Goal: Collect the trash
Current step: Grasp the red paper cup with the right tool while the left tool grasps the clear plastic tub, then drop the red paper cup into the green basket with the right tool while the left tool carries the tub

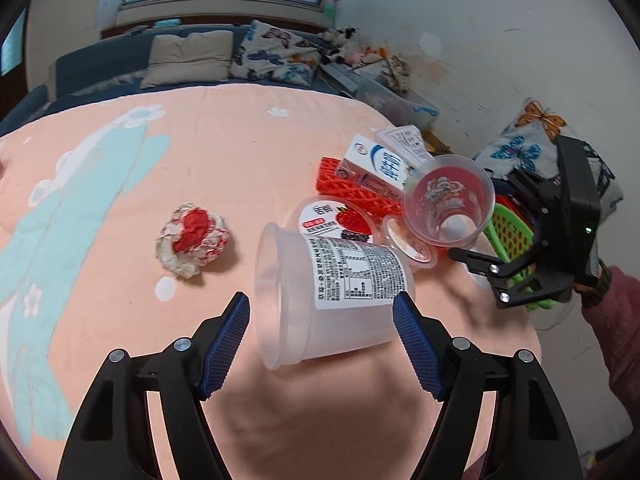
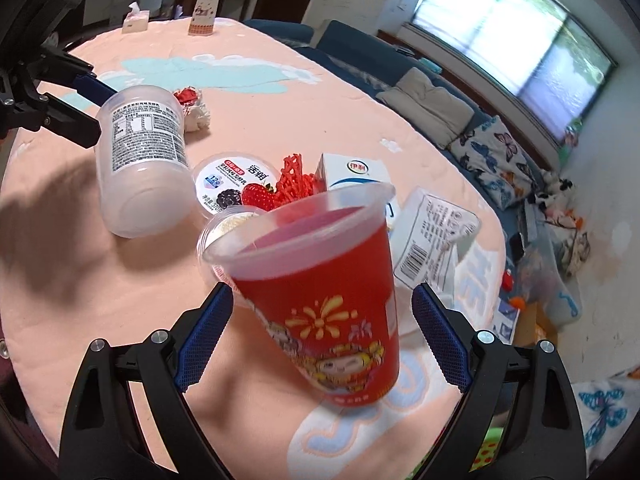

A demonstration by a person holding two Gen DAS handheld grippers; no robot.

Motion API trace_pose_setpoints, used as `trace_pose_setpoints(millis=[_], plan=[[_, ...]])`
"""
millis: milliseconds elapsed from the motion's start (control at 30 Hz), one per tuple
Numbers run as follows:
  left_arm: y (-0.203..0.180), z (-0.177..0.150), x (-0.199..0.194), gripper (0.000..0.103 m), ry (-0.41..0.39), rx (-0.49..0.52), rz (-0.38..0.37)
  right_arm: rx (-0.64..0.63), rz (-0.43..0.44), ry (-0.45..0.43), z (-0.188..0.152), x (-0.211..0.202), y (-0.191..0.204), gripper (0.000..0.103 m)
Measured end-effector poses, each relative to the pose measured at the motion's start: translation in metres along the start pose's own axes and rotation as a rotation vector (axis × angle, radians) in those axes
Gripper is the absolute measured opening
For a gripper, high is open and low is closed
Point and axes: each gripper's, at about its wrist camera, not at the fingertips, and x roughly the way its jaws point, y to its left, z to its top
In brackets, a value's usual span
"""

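A clear plastic tub with a printed label lies on its side on the pink tablecloth. My left gripper is open, its blue pad tips on either side of the tub, the left one a little off it. A red printed cup sits tilted, mouth pointing away, between the fingers of my open right gripper, with a gap at each pad. The same cup shows its mouth in the left wrist view. A crumpled red-and-white wrapper lies to the left.
Behind the cup lie a yogurt lid, a small lidded sauce cup, red foam netting, a milk carton and a barcoded pack. A green basket sits at the table's right edge. A tissue box stands far off.
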Motion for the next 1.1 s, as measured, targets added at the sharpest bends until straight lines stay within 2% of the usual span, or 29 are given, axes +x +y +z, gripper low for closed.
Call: trace_pose_setpoints(millis=[267,467,767,867,967,1100], plan=[[0.000,0.003,0.017,0.071,0.045,0.038,-0.068,-0.032,0.010,0.019,0.002,0.016,0.004,0.089],[-0.002,0.004,0.025,0.067,0.055,0.061,-0.118,-0.036,0.008,0.024,0.001,0.017,0.005,0.080],[-0.009,0.000,0.022,0.039,0.036,0.039,-0.199,0.045,-0.012,0.003,-0.005,-0.002,0.002,0.079],[-0.015,-0.003,0.018,0.026,0.024,0.032,-0.223,0.096,-0.013,-0.013,-0.008,-0.013,0.002,0.078],[-0.024,-0.007,0.016,0.007,0.013,0.034,-0.226,0.148,-0.018,-0.023,-0.012,-0.025,0.002,0.078],[-0.037,-0.014,0.012,0.004,-0.003,0.056,-0.186,0.225,-0.030,-0.038,-0.019,-0.043,0.003,0.078]])
